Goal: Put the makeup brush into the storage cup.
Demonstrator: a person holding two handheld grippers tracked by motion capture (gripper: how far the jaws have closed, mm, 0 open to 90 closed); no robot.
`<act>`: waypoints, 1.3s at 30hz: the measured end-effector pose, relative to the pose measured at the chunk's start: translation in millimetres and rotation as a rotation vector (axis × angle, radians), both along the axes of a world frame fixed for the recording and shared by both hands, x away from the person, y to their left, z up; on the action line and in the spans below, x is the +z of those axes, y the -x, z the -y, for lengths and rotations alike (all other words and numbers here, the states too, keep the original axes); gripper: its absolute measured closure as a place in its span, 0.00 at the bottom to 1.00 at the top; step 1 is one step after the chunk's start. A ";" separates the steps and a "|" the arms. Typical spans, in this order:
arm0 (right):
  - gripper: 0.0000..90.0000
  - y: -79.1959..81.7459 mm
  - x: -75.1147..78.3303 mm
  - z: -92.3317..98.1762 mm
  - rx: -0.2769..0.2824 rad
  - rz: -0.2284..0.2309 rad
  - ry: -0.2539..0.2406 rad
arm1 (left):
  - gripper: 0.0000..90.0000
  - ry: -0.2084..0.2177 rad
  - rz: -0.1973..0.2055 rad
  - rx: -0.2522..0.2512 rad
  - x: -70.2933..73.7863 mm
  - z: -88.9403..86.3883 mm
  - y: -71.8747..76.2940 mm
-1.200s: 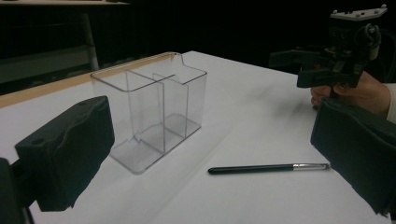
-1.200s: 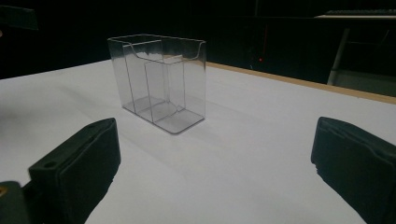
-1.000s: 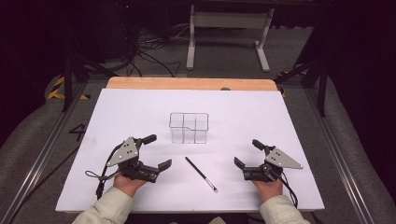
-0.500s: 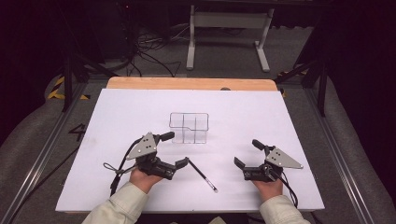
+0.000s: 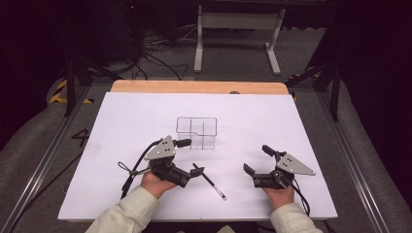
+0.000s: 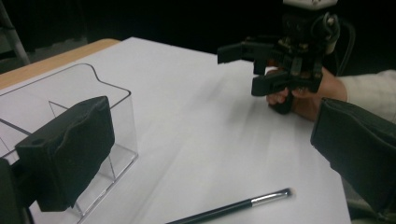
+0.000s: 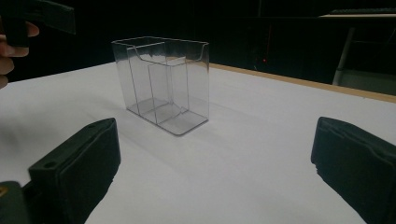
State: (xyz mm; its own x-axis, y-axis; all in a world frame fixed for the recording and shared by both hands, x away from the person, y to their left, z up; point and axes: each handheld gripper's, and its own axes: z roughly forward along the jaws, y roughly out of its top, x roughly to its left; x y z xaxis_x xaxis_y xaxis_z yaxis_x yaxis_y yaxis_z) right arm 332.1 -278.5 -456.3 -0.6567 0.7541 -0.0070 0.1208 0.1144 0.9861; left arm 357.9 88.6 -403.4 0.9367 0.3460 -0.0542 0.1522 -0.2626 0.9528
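Observation:
A thin black brush (image 5: 210, 181) with a silver ferrule lies on the white table sheet (image 5: 291, 126), slanting toward the front edge. My left gripper (image 5: 190, 158) is open at its handle end, one jaw close to the handle and the other near the clear organizer (image 5: 196, 132). In the left gripper view the brush (image 6: 233, 209) lies low between the wide-apart jaws of my left gripper (image 6: 210, 163), with the organizer (image 6: 93, 88) behind the left jaw. My right gripper (image 5: 257, 160) is open near the front right, holding nothing. Between the jaws of my right gripper (image 7: 215, 172), the organizer (image 7: 163, 84) stands upright with inner dividers.
A wooden table edge (image 5: 194, 87) runs along the far side of the sheet. Beyond it stand a grey metal stand (image 5: 238, 22) and floor cables (image 5: 150, 58). The other hand's gripper (image 6: 275, 65) shows across the sheet in the left gripper view.
My left gripper has moved right and slightly forward, from the sheet's left part up to the brush's handle end. The right gripper, brush and organizer have stayed put.

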 end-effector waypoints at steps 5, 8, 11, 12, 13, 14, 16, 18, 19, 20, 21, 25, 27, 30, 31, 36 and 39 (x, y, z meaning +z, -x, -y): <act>0.02 -0.1 0.4 0.7 -0.003 -0.001 -0.002 | 0.01 -0.121 -0.026 -0.044 6.1 10.1 -4.7; 0.03 -0.4 0.6 0.7 0.004 -0.002 0.003 | 0.01 -0.164 -0.042 -0.061 8.7 14.1 -6.9; 0.03 -0.3 0.9 -0.8 0.021 0.001 0.018 | 0.02 -0.221 -0.050 -0.077 11.8 18.9 -9.8; 0.03 -0.7 0.9 -0.8 0.019 -0.002 0.016 | 0.02 -0.238 -0.051 -0.081 12.8 20.1 -10.4; 0.03 -0.9 0.9 -0.4 0.018 -0.002 0.015 | 0.02 -0.262 -0.050 -0.089 14.2 22.5 -11.2; 0.03 -1.0 1.0 0.3 0.015 -0.007 0.013 | 0.02 -0.280 -0.052 -0.098 15.0 24.6 -11.9; 0.03 -1.5 0.7 0.9 0.010 -0.016 0.006 | 0.02 -0.341 -0.060 -0.120 16.9 29.2 -14.3; 0.03 -1.6 0.6 1.1 0.010 -0.021 0.004 | 0.02 -0.397 -0.060 -0.136 18.5 33.8 -16.0; 0.03 -1.7 0.5 1.1 0.011 -0.021 0.004 | 0.02 -0.413 -0.063 -0.142 18.9 35.2 -16.5; 0.03 -1.7 0.4 1.0 0.011 -0.022 0.003 | 0.02 -0.434 -0.067 -0.143 19.5 37.0 -16.8; 0.03 -1.6 0.4 0.9 0.012 -0.022 0.003 | 0.02 -0.452 -0.065 -0.147 20.1 38.7 -17.3; 0.03 -2.1 0.3 1.4 0.013 -0.023 -0.001 | 0.02 -0.509 -0.077 -0.157 20.9 43.6 -19.0; 0.03 -2.1 0.3 1.7 0.012 -0.025 -0.002 | 0.02 -0.557 -0.082 -0.174 20.7 46.6 -20.8; 0.03 -2.2 0.3 1.8 0.012 -0.028 -0.004 | 0.02 -0.606 -0.092 -0.189 19.6 50.7 -22.2; 0.03 -2.3 0.3 1.8 0.012 -0.029 -0.003 | 0.02 -0.615 -0.093 -0.192 19.1 51.9 -22.5; 0.03 -2.5 0.2 2.1 0.012 -0.032 -0.006 | 0.04 -0.646 -0.098 -0.191 18.9 54.5 -25.3; 0.03 -2.9 0.2 2.5 0.013 -0.033 -0.009 | 0.08 -0.658 -0.123 -0.193 19.3 54.7 -27.8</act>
State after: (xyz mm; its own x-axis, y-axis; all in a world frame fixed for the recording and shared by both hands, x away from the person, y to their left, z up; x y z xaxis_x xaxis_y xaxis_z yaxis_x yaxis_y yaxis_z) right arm 335.0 -281.1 -456.1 -0.6661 0.7456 0.0213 0.1520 0.1076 0.9825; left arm 385.7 33.9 -384.1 0.9853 0.1711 0.0004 0.1409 -0.8130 0.5649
